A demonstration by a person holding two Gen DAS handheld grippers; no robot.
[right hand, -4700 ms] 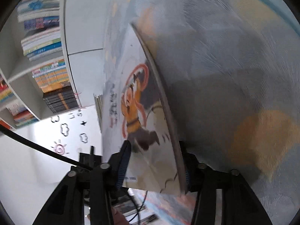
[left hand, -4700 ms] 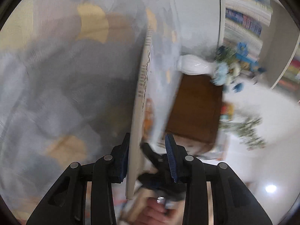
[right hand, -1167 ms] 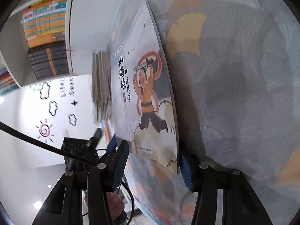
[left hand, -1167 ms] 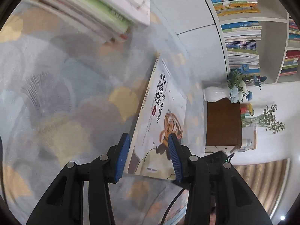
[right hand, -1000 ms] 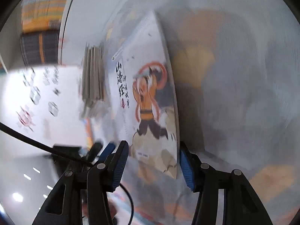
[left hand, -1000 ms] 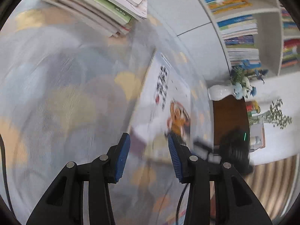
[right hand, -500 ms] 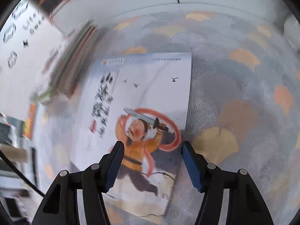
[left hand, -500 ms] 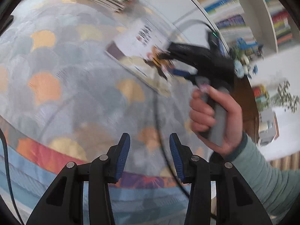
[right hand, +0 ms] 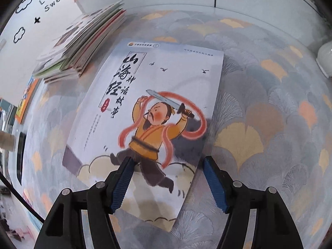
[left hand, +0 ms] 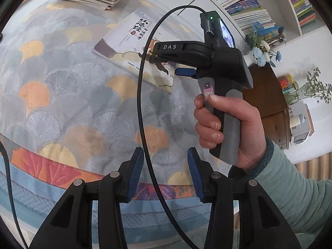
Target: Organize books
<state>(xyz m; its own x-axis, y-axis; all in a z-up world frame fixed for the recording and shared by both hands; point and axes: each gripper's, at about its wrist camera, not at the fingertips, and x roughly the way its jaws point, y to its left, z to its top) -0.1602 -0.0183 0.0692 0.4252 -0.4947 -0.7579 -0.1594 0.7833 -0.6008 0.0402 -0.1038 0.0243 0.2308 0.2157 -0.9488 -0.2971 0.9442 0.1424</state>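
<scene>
My right gripper [right hand: 167, 180] points steeply down over the picture book [right hand: 149, 112], and its jaws are opening. The book lies flat on the fan-patterned cloth [right hand: 259, 124], cover up, with a man in an orange robe swinging a sword. Its lower part is below and between my blue pads [right hand: 122, 183], but the pads do not press on it. Beyond my left pad, past the far left corner of the book, a stack of books [right hand: 83, 43] lies on the same cloth.

My left gripper [left hand: 165, 173] hovers over the near edge of the cloth with its fingers spread and only a black cable [left hand: 143, 95] crossing the gap. Ahead of these fingers my right hand [left hand: 226, 124] grips the handle of the other gripper [left hand: 166, 57], above the book [left hand: 126, 43].
</scene>
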